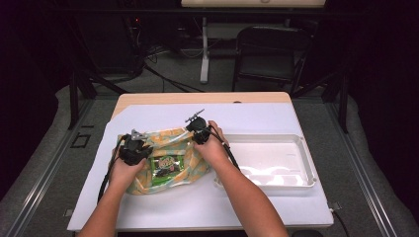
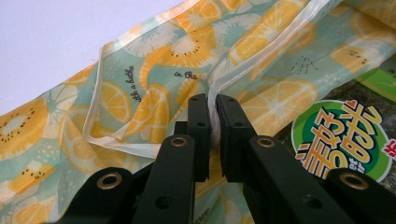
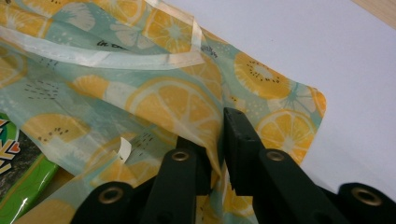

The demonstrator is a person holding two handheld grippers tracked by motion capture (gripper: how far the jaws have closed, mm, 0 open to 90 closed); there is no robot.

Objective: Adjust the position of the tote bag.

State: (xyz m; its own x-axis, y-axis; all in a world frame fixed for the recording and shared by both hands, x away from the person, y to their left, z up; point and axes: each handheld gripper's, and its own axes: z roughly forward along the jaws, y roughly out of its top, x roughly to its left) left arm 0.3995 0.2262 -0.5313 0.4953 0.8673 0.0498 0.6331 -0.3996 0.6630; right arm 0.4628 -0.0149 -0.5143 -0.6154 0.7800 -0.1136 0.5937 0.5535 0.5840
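- My left tool (image 2: 212, 116) is clamped on the clear rim of the lemon-print bag (image 1: 190, 143) at frame centre, its jaws pressing the plastic.
- My right tool (image 3: 217, 149) pinches the bag's opposite wall, I judge to spread its mouth.
- The green snack pack (image 1: 167, 168) sits inside.
- The white tray (image 1: 306, 163) waits right on the worktop (image 1: 257, 116).

We take this for a lab or recording studio: dark curtained walls close in around our counter (image 1: 148, 101), which is covered by a white sheet (image 1: 306, 202). Beyond its far edge we see loose cables (image 1: 168, 79) on grey carpet, a folding chair (image 1: 269, 52) and a white stand leg (image 1: 204, 49).
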